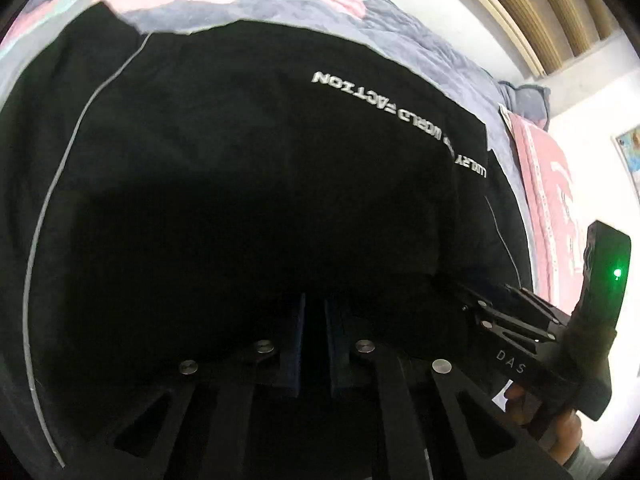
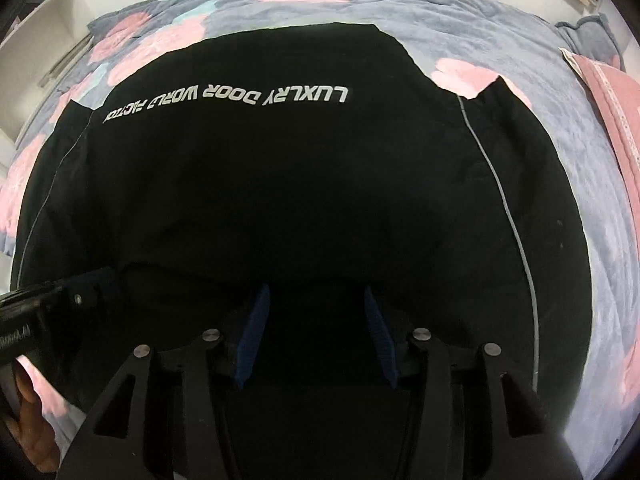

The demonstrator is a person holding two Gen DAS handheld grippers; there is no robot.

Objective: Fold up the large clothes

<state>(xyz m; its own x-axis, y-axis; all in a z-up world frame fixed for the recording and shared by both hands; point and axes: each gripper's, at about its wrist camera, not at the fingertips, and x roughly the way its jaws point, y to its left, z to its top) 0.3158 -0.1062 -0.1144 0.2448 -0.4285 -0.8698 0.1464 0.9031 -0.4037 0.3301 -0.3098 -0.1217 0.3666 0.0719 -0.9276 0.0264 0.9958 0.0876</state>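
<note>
While the black jacket lies spread on the bed ahead of both my jaws, I hold a tool in each hand over its near edge. My left jaws are drawn almost together, and the dark cloth around them hides whether a fold is pinched between the pads; I cannot tell. My right jaws stand about half apart, blue pads clear of each other, with black fabric under and between them but nothing pressed. From my left view, the right tool sits just beside my jaws on their right side.

White lettering runs across the jacket beyond my right jaws, and a thin grey stripe curves down on their right side. A pink pillow rests well off to the right of my left jaws.

My judgement is that the risk lies in the uneven grip: if only the left side has cloth, lifting would drag the jacket askew and skew the fold. Closing the right jaws on several layers could bunch the hem, and black on black makes the edge hard to find.

No containers are in sight, so nothing is held in any.
</note>
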